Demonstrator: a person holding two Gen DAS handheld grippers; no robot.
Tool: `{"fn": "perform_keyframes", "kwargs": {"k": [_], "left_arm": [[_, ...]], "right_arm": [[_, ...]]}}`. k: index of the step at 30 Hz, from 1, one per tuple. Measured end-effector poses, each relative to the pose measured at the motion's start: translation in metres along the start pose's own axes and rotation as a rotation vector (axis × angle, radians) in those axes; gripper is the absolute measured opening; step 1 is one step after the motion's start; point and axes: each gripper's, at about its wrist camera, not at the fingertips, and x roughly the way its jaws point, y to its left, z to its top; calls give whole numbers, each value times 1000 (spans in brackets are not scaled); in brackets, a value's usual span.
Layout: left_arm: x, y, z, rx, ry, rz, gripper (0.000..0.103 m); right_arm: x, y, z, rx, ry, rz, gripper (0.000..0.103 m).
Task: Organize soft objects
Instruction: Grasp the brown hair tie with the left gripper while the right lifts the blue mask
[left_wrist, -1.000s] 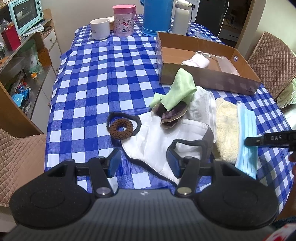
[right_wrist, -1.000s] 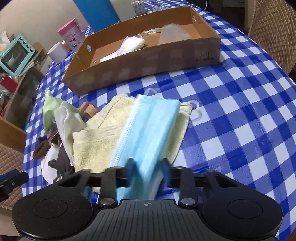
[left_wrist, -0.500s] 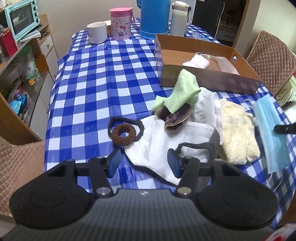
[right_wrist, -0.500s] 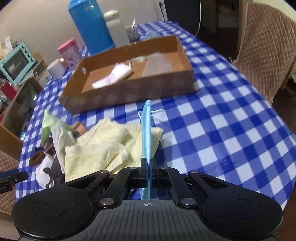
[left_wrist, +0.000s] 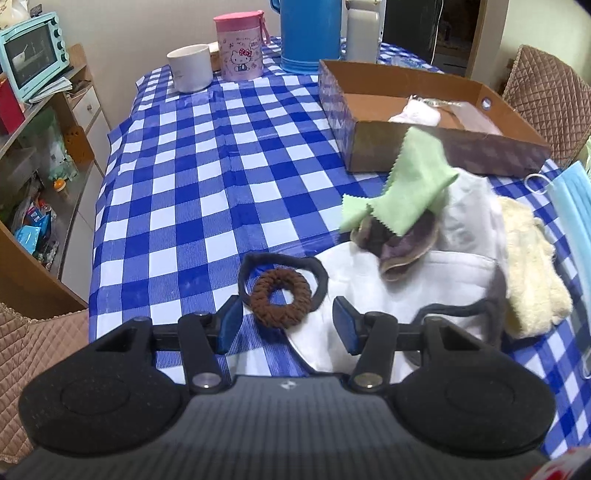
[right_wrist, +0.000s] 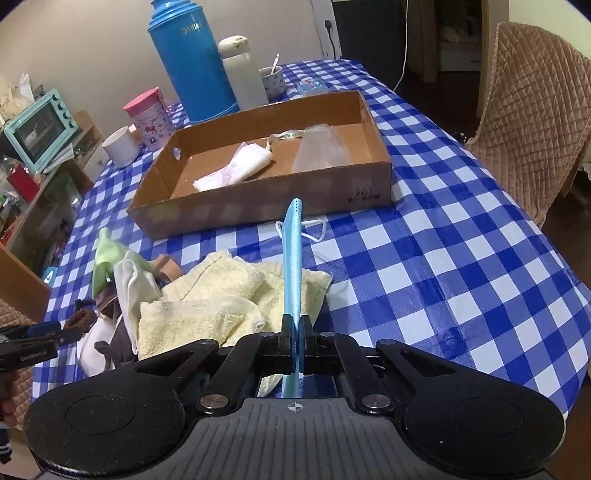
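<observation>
Pale blue pleated surgical mask: held edge-on above the table, pinched at its near short edge by the right gripper, whose jaws are closed flat on the fabric. Its white elastic ear loop hangs free at the far end. Judged very light, limp and thin; a pinch on the pleated body is considered sounder than on a loop, which would stretch and swing.

Destination, as judged: shallow brown cardboard tray, far side of the blue-and-white checked tablecloth, already holding a pink-white folded cloth and a clear plastic item.

Remaining stock, near left of the tray:
- cream-yellow fluffy towel, bulky, soft, best taken at a fold;
- light green zigzag-edged wiping cloth, thin, draped over a dark brown-purple fabric piece;
- white cloth mask with dark straps;
- brown braided hair tie, springy, small.

Left gripper: jaws wide apart, empty, poised just at the hair tie.
</observation>
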Motion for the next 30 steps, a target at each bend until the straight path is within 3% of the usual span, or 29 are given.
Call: {"fn": "perform_keyframes", "kwargs": {"k": [11, 21, 30], "left_arm": [[11, 6, -4, 6, 9, -7, 17], [-32, 10, 7, -14, -76, -25, 16], [-62, 0, 55, 2, -186, -50, 16]], "right_arm": [[0, -4, 3, 2, -1, 5, 2], [-15, 1, 28, -73, -53, 108, 2], [-20, 5, 80, -143, -131, 238, 2]]}}
